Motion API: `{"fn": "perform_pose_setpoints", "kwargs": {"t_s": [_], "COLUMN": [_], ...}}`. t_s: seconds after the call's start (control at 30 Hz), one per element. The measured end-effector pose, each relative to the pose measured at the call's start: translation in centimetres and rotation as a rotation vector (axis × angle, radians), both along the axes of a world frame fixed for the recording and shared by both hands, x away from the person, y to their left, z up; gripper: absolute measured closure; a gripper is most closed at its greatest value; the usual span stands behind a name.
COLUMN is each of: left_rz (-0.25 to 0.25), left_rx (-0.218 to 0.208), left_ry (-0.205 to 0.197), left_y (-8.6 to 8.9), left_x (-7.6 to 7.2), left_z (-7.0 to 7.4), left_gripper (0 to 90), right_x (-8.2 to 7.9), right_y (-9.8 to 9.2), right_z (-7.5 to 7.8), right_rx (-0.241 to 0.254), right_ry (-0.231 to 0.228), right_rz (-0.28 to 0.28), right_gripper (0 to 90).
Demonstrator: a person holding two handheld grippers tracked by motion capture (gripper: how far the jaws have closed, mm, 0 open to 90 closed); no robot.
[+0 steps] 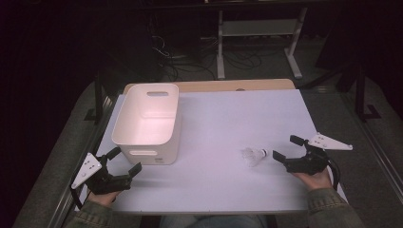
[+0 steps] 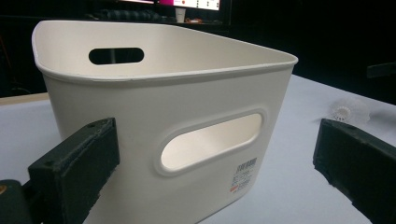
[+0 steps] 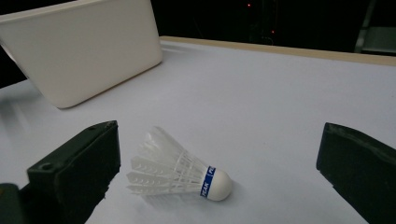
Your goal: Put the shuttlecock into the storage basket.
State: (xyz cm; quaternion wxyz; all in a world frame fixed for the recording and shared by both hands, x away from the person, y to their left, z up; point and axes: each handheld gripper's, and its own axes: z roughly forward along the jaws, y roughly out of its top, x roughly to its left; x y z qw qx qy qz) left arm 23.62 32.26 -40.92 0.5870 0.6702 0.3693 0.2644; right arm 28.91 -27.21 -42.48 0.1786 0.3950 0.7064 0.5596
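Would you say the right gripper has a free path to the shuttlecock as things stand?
Probably yes: the right gripper has open jaws facing the shuttlecock, which lies on its side just ahead with bare table between.

Bench: white top (image 1: 223,128) with a pale wooden strip along its far edge, under dim light.
Far left: a white plastic storage bin (image 1: 147,122) with slot handles stands upright on the top.
Right of centre: a white feather shuttlecock (image 1: 254,155) with a blue band lies on its side, well apart from the bin.
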Motion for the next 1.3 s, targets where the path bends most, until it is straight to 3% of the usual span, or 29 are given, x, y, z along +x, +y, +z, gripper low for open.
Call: {"fn": "perform_pose_setpoints", "kwargs": {"t_s": [0.33,0.8,1.3], "left_rz": [-0.005,-0.004,-0.010], "left_rx": [0.000,-0.019,-0.025], "left_ry": [-0.004,0.001,0.005], "left_y": [0.0,-0.2,-0.1], "left_x": [0.0,0.0,-0.1], "left_z": [0.0,0.0,0.0], "left_gripper": [0.0,0.0,0.0], "right_x": [-0.1,0.7,1.9], "right_y": [0.2,1.2,2.9], "right_z": [0.3,1.7,1.7], "right_rx": [0.014,-0.055,-0.130], "right_ry": [0.017,0.073,0.140], "right_rz": [0.029,0.096,0.202], "right_gripper": [0.0,0.0,0.0]}}
